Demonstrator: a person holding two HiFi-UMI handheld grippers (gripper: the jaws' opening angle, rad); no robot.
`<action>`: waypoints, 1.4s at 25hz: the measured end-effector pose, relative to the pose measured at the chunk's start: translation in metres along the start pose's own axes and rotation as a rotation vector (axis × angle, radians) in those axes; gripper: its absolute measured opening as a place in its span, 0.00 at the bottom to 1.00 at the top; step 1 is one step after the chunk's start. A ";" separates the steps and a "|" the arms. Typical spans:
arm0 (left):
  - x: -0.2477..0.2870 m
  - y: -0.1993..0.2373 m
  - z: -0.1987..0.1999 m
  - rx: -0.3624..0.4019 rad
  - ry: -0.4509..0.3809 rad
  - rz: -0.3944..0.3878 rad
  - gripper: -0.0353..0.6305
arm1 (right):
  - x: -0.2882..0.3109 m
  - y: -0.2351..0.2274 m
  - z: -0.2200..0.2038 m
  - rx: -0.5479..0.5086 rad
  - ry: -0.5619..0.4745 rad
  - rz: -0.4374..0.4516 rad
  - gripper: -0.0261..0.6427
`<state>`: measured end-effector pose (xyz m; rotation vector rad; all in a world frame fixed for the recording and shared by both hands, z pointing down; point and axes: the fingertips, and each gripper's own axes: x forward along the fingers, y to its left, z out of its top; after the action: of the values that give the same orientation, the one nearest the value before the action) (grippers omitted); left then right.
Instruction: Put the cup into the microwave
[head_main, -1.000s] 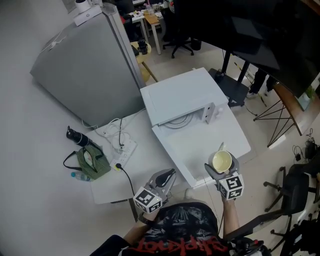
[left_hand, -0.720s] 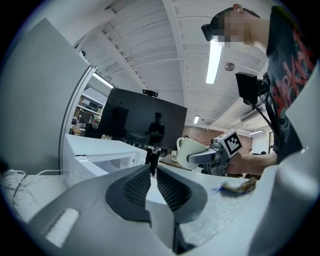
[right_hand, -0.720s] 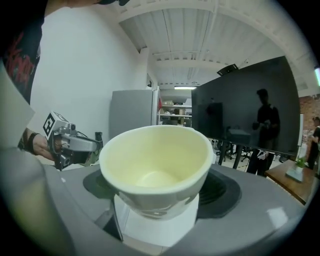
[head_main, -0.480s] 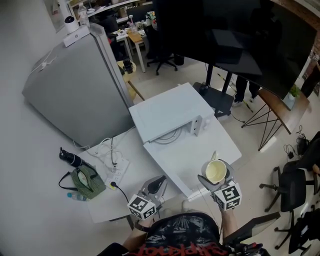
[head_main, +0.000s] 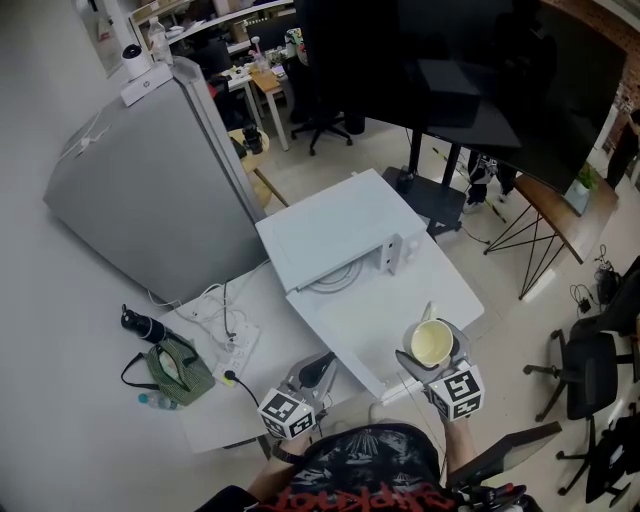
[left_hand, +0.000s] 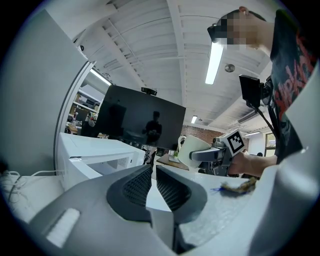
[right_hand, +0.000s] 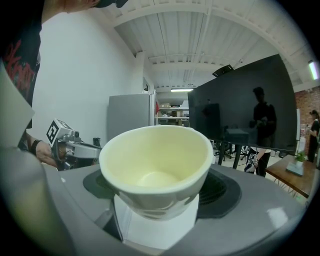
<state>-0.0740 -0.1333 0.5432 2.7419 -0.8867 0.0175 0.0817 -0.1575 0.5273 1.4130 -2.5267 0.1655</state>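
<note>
Right tongs (head_main: 431, 351) clasp cup (head_main: 432, 342), table (head_main: 220, 415), perhaps office (head_main: 268, 62)

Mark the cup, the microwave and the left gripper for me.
cup (head_main: 431, 343): head view, inside wall.
microwave (head_main: 335, 222): head view, top panel.
left gripper (left_hand: 153, 169): left gripper view, between its fingertips.

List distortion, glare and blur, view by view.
Head view: sharp, evenly lit, soft shadows only. Left gripper view: fisheye bending with dark corners; the ceiling lamp glares. Right gripper view: fisheye too; the cup is close and sharp, and the black screen mirrors figures.
</note>
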 end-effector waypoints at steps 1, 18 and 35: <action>0.000 0.000 0.002 -0.001 0.001 0.002 0.10 | 0.000 0.000 0.001 0.003 -0.003 0.004 0.71; 0.011 -0.011 -0.008 -0.067 -0.033 -0.040 0.10 | -0.011 -0.006 -0.013 0.010 0.022 -0.026 0.71; 0.005 -0.001 -0.010 -0.069 -0.023 0.025 0.09 | 0.032 -0.015 -0.102 0.167 0.126 0.037 0.71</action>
<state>-0.0685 -0.1332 0.5527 2.6721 -0.9100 -0.0399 0.0941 -0.1702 0.6337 1.3677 -2.4855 0.4671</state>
